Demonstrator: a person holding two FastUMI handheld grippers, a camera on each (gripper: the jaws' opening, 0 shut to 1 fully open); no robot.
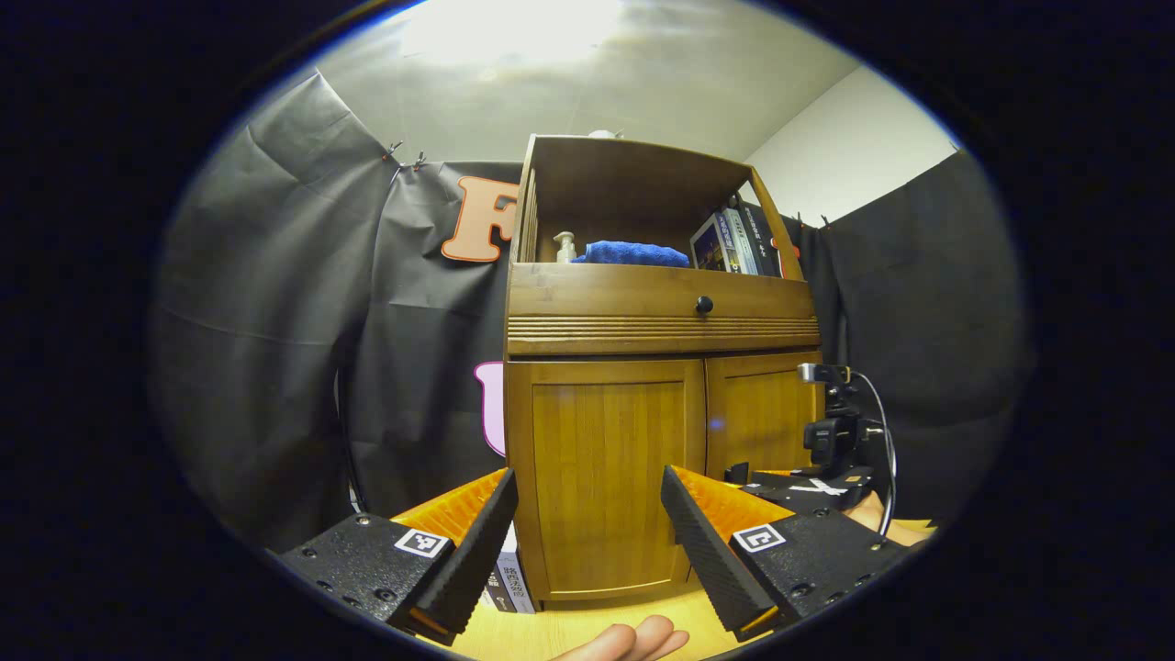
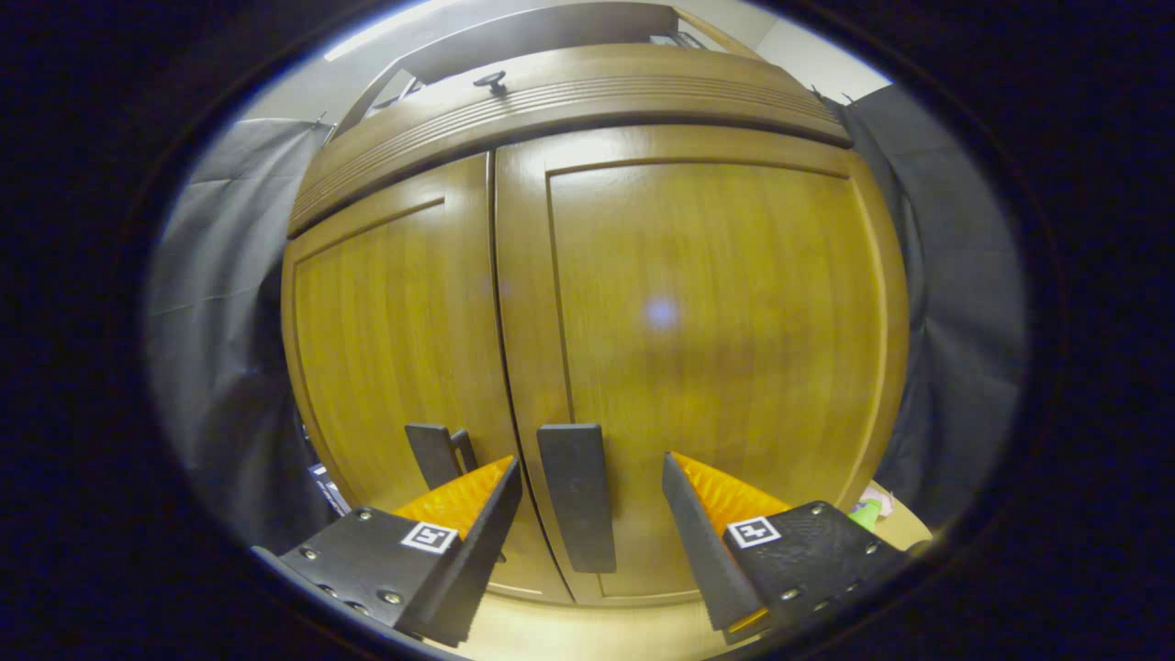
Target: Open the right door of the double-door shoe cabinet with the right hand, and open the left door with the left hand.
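Wooden shoe cabinet (image 1: 643, 330) standing on light wood table (image 1: 551, 633), both lower doors closed. Left gripper (image 1: 589, 542) spread wide, nothing between fingers, held back from cabinet front, facing left door (image 1: 606, 468). Right door (image 1: 762, 413) visible beyond it at an angle. Right gripper (image 1: 817, 487) seen in left gripper view low at right door front, with a bit of holding hand just beside it. Fingertips of a hand (image 1: 633, 641) at bottom edge of left gripper view. Drawer band with black knob (image 1: 704, 304) above doors; open shelf on top with blue towel (image 1: 632, 253), small pump bottle (image 1: 565, 246), books (image 1: 734, 243). More books (image 1: 509, 583) upright at cabinet's lower left corner. In right gripper view, right gripper (image 2: 592, 523) wide open, close to cabinet, black handle (image 2: 576, 496) of right door (image 2: 707, 349) between fingers, not pressed by either. Left door (image 2: 395, 340) to the side with own black handle (image 2: 436, 454) just behind left finger. Small green object (image 2: 863, 514) at lower right, too small to tell.
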